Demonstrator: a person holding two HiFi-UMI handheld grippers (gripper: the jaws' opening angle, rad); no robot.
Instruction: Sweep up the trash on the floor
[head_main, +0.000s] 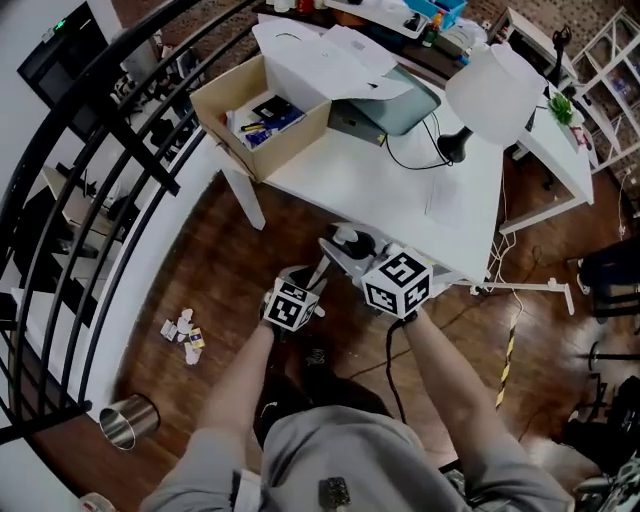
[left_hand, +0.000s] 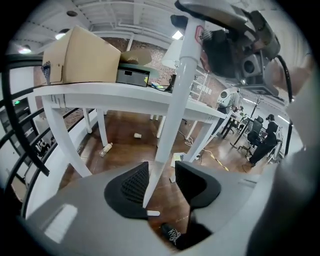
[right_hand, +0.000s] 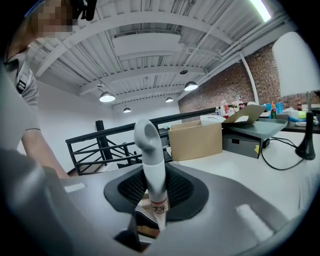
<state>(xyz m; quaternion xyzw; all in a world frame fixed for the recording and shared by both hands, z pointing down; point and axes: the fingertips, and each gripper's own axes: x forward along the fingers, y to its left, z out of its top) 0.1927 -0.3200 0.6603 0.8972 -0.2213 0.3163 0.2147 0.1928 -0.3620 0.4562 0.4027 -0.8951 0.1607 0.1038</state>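
Note:
A long white handle (left_hand: 172, 105) runs up between my left gripper's (left_hand: 159, 172) jaws, which stand open with a gap beside the pole. My right gripper (right_hand: 152, 182) is shut on the handle's (right_hand: 152, 165) upper end, just below its looped tip. In the head view both grippers, left (head_main: 315, 280) and right (head_main: 352, 258), are close together at the table's near edge; the handle's lower end is hidden. A small heap of trash (head_main: 183, 335) lies on the wood floor to the left. A bottle (left_hand: 105, 148) and a crumpled scrap (left_hand: 137, 135) lie under the table.
The white table (head_main: 400, 190) stands right ahead, bearing a cardboard box (head_main: 262, 115), a printer (head_main: 390, 108) and a lamp (head_main: 490, 90). A black railing (head_main: 90, 200) curves along the left. A metal can (head_main: 128, 420) stands at the lower left. Cables trail on the floor (head_main: 520, 300) at right.

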